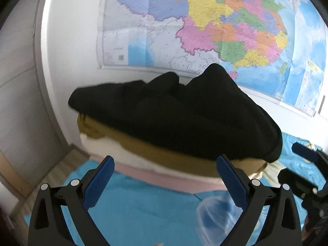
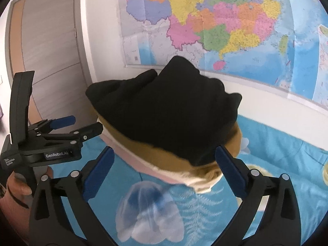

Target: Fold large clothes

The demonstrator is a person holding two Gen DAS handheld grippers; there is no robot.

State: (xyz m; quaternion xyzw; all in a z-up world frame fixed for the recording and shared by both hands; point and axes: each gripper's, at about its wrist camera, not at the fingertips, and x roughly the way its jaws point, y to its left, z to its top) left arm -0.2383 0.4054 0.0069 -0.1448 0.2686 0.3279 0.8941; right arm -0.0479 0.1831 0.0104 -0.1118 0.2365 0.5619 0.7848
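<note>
wall map [image 2: 215, 20] coloured, on white wall | blue printed bedsheet [image 2: 287, 143] | wooden door [image 2: 51, 51] left

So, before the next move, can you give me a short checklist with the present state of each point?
1. Left hand-held gripper open, nothing between its fingers: ok.
2. Right hand-held gripper open, nothing between its fingers: ok.
3. Black garment lies on top of the stack, released: ok.
4. Black garment folded flat: not ok; it is bunched, with peaks rising at the back.
5. Stack order under it, mustard garment, then white layer, then pink layer: ok, though edges are uneven.
6. Stack fully supported on the blue bed sheet: cannot tell; its far side is hidden.
</note>
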